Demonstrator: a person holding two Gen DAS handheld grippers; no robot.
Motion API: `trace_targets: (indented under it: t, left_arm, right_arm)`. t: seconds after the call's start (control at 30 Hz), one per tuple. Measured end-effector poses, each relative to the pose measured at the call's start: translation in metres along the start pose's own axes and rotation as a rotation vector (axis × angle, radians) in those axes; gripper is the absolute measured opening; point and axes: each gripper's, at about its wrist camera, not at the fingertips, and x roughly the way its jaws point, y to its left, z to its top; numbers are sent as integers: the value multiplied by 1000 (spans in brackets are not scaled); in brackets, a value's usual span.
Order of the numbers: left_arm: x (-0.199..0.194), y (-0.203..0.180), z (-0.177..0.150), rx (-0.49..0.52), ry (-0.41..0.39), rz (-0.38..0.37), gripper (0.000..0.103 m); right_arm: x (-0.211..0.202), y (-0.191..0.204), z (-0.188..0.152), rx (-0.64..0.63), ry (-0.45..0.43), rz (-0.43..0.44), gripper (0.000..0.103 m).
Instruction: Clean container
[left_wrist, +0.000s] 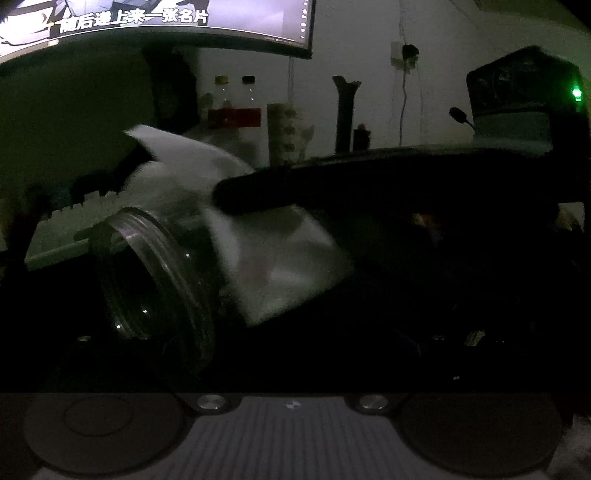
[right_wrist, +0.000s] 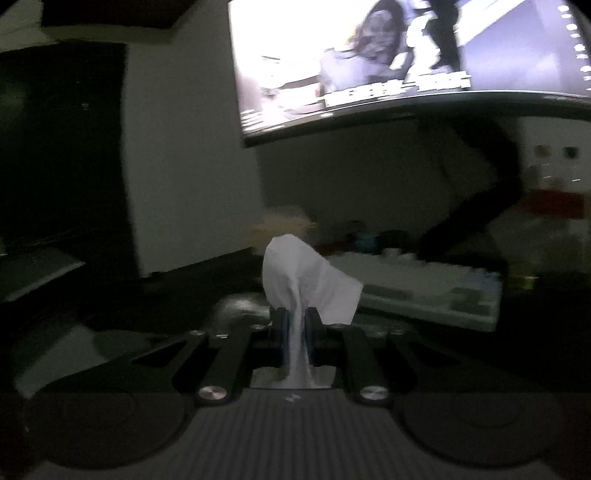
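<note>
Dim light covers a dark desk (left_wrist: 369, 350) below a large curved monitor (right_wrist: 406, 55) showing a bright video with subtitles. Nearest in the right wrist view, the right gripper (right_wrist: 295, 325) has its two black fingers with blue pads drawn close together, clamped on a thin white cloth (right_wrist: 306, 284) that bunches between the pads and billows up above them. In the left wrist view, a clear round glass container (left_wrist: 155, 280) with a threaded rim lies tilted on its side low at the left, its mouth turned toward the camera. The white cloth (left_wrist: 280, 266) hangs just beside the container on its right, and whether they touch cannot be told. A black finger (left_wrist: 258, 192) of the right gripper reaches in from the right above the cloth. The left gripper's own fingers are lost in the darkness, so whether they are apart or together cannot be told. Behind the container lies a pale keyboard (left_wrist: 66, 229). Farther back, two clear bottles with red labels (left_wrist: 236, 110) stand against a pale wall (left_wrist: 369, 37).
</note>
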Motion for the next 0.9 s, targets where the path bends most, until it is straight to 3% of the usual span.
trace_targets:
  t: [0.17,0.37,0.4,0.53,0.6,0.77,0.83,0.9]
  left_arm:
    - [9,-4,-1,24,68,50,103]
    - [11,-3,-1,8,71,79,103]
    - [12,-3,-1,13,71,83,103]
    - [12,-4,-1,16,70,81,103]
    - [8,-6,-5,21,68,78,103]
    - [5,-3,-5,5,64,76,103]
    - [0,0,-4,-23,37,82,103]
    - [-11,-5,-4,17,-27,97,103]
  right_arm:
    - [1,8,-3,-65,-34,-2,13]
    - [5,-16,-3,25,-43,-220,14]
    - [6,-16,-3,39,-47,-216,14]
    - [5,2,-3,24,-54,-34,14]
    - [5,8,-2,13,-48,9,14]
    - [8,-15,-1,74,-41,-124,13]
    - [5,-27,-1,100,-39,-166,14]
    - [6,-32,-2,116,-43,-170,14]
